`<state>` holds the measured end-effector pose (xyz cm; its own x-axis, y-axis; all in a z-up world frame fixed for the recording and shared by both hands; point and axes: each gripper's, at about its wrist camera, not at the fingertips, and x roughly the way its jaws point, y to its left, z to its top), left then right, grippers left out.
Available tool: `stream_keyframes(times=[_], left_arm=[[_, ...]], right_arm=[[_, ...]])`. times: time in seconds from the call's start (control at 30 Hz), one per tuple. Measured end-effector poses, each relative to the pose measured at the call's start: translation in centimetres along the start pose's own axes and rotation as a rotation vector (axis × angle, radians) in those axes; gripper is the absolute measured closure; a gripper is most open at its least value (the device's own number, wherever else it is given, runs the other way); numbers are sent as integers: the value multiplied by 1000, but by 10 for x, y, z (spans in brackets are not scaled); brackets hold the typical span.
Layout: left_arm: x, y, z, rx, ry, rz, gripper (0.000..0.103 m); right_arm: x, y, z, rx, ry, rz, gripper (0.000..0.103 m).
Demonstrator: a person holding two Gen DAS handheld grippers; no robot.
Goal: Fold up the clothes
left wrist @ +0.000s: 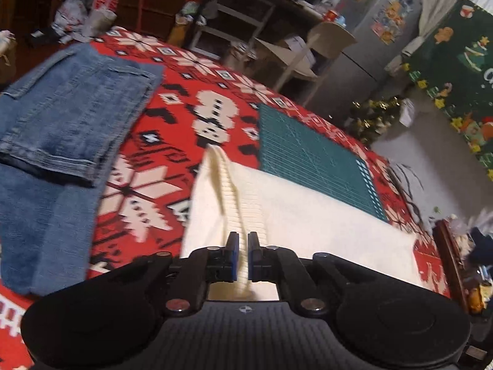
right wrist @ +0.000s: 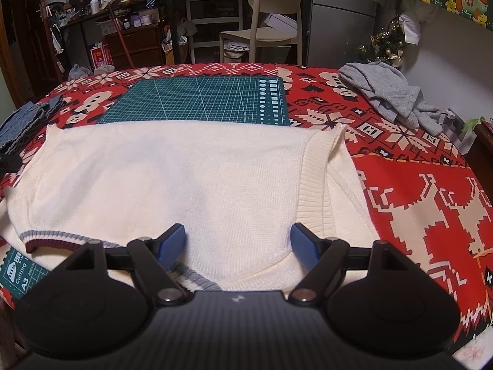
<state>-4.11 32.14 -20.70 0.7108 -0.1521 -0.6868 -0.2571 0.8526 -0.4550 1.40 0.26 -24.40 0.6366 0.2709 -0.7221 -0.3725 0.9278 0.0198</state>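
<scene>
Left tongs [left wrist: 243, 242] pinch the cream sweater's [right wrist: 172, 178] ribbed edge [left wrist: 229, 191]; right tongs [right wrist: 238, 242] hang spread above it. Folded jeans [left wrist: 71, 114] lie alongside.

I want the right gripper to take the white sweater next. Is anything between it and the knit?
Nothing visible. The right gripper is open directly over the white sweater, with only bare knit between its fingers.
</scene>
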Motion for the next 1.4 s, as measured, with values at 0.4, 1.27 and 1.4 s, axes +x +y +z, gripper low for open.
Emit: stream_keyframes(times=[0.4, 1.27, 1.4], left_arm=[[9, -20, -11, 63, 12, 79, 101], [-12, -22, -22, 122, 28, 116, 84], [-9, -21, -20, 106, 23, 104, 85]], right_arm=[[0, 1, 0, -9, 2, 2, 22], [-30, -27, -9, 65, -19, 2, 51], [-30, -47, 4, 135, -48, 5, 56]])
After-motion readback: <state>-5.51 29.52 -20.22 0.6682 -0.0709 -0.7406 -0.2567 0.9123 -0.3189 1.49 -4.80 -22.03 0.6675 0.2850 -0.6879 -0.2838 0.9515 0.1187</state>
